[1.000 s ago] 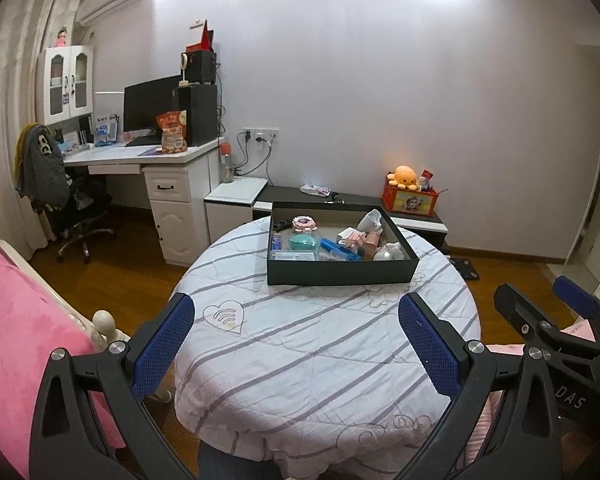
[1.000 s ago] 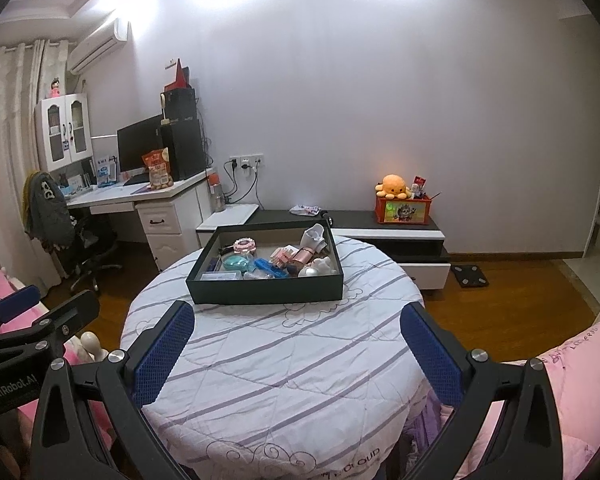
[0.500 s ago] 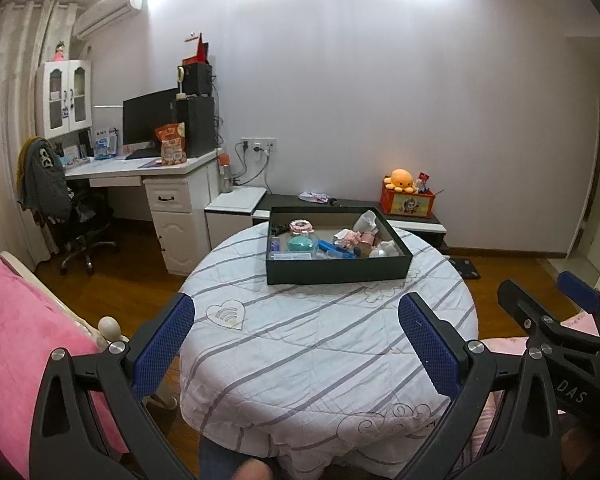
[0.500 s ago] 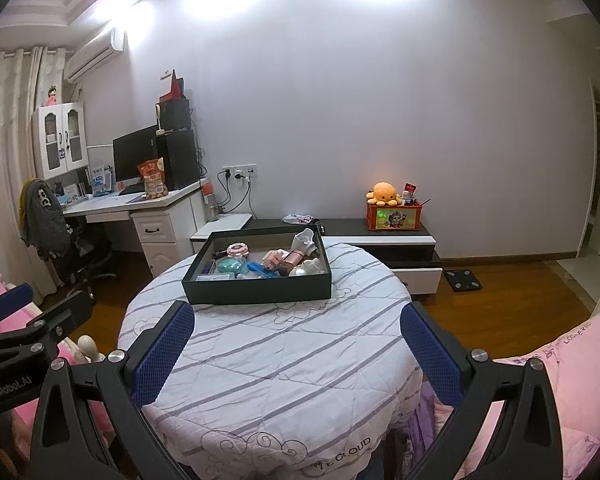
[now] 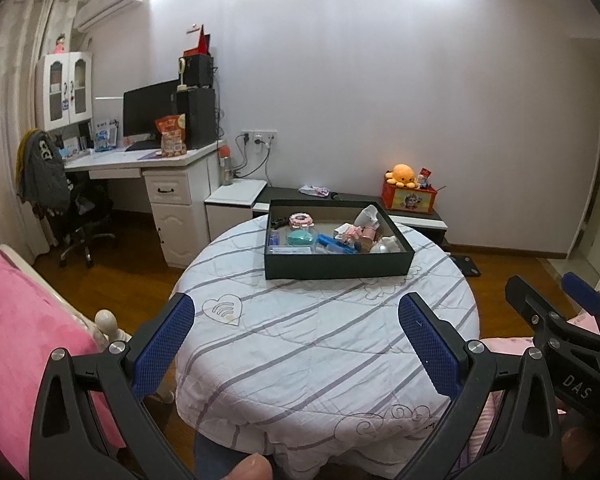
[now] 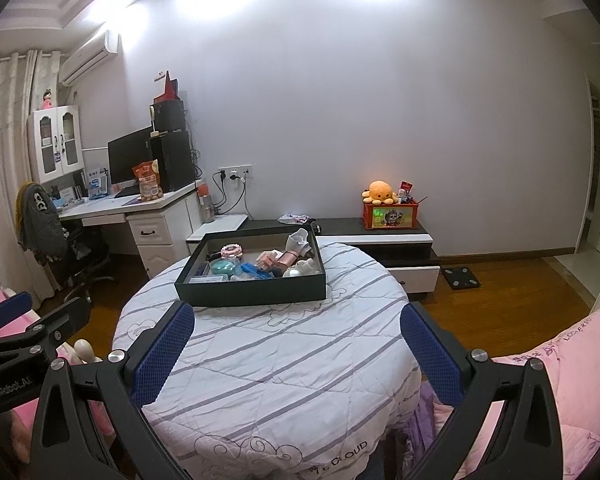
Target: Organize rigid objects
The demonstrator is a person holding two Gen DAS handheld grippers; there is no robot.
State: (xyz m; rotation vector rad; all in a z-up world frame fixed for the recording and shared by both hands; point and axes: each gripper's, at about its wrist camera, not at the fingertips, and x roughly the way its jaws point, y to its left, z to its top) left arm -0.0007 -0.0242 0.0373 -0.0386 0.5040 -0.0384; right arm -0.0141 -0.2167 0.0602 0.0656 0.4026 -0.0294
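claws: left gripper (image 5: 296,342) and right gripper (image 6: 298,342) both spread wide, empty
box: shallow black cardboard tray (image 6: 252,292) at 12 o'clock, probably toiletries inside
tip: approach low, pick one item

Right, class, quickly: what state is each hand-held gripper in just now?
Left hand-held gripper: open, holding nothing.
Right hand-held gripper: open, holding nothing.

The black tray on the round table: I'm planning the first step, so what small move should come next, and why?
Probably bring both grippers forward toward the black tray. The left gripper and right gripper are open, hold nothing and hang near the table's front edge, while every small item lies in the tray at the far side.
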